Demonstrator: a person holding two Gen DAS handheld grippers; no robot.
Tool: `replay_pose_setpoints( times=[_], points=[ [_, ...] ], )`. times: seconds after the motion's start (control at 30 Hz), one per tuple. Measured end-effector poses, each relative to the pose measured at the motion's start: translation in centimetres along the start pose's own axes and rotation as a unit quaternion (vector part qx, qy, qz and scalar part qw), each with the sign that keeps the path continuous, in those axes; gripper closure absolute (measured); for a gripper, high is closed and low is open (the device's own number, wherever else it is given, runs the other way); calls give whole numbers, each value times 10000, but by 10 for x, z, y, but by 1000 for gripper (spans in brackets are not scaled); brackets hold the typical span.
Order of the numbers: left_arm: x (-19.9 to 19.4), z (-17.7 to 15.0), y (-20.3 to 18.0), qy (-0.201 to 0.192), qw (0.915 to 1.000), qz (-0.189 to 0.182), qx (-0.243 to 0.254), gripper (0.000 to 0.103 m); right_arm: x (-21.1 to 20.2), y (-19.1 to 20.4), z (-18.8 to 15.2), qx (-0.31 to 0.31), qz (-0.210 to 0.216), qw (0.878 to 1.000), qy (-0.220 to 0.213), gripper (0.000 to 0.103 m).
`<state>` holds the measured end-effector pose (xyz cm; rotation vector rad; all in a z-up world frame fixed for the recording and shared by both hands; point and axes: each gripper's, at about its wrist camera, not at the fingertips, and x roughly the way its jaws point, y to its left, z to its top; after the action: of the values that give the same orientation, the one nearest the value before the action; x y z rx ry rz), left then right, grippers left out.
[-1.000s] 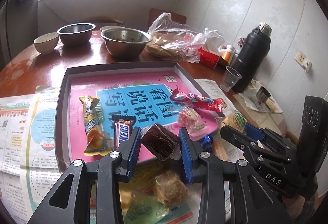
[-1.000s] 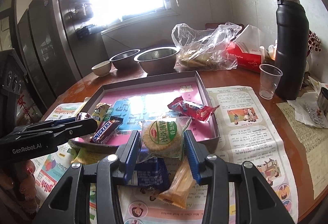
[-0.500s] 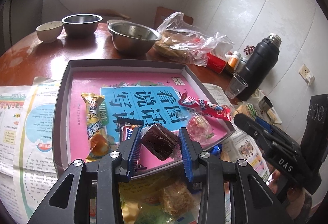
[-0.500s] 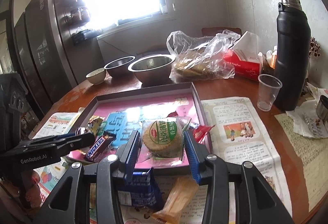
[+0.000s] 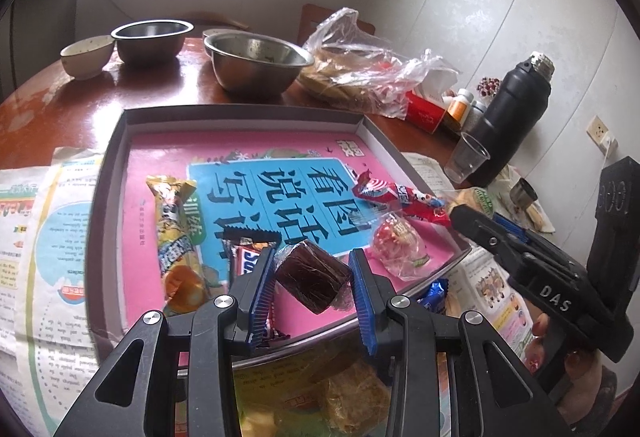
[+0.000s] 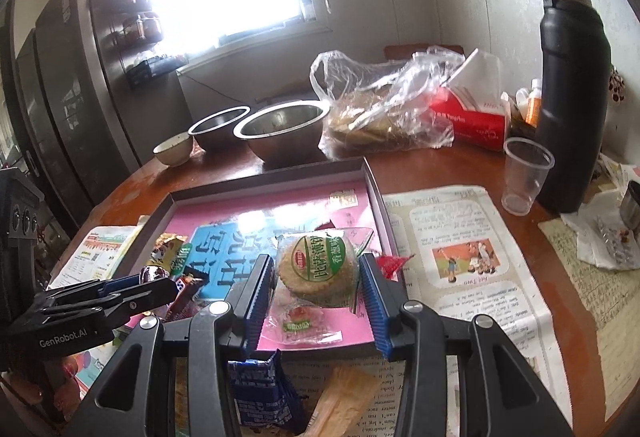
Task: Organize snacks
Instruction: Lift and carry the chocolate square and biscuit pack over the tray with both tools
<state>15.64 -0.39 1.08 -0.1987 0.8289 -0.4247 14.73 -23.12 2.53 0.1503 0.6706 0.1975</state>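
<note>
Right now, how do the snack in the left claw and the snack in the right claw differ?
The dark brown block in the left claw is squarish and almost black-brown; the round cracker pack in the right claw is pale tan. The block's clear wrap shows no label; the cracker pack carries a green and red one. Shared: both are clear-wrapped, pinched between blue pads, and held over the near edge of the tray.
</note>
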Motion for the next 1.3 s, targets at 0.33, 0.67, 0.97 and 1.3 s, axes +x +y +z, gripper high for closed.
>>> replay_pose_setpoints(
  times=[0.33, 0.67, 0.97, 1.3],
  points=[
    [15, -5, -1, 171, 9998, 11, 70, 65, 16, -7, -12, 46, -197, 9993, 313, 59],
    [21, -6, -1, 241, 9997, 0, 90, 65, 25, -7, -18, 104, -124, 9986, 504, 59],
    [26, -8, -3, 302, 9995, 15, 103, 65, 32, -4, -19, 138, 44, 9983, 560, 59],
    [27, -9, -3, 297, 9995, 45, 122, 65, 38, -8, -17, 142, -103, 9982, 574, 59]
  ],
)
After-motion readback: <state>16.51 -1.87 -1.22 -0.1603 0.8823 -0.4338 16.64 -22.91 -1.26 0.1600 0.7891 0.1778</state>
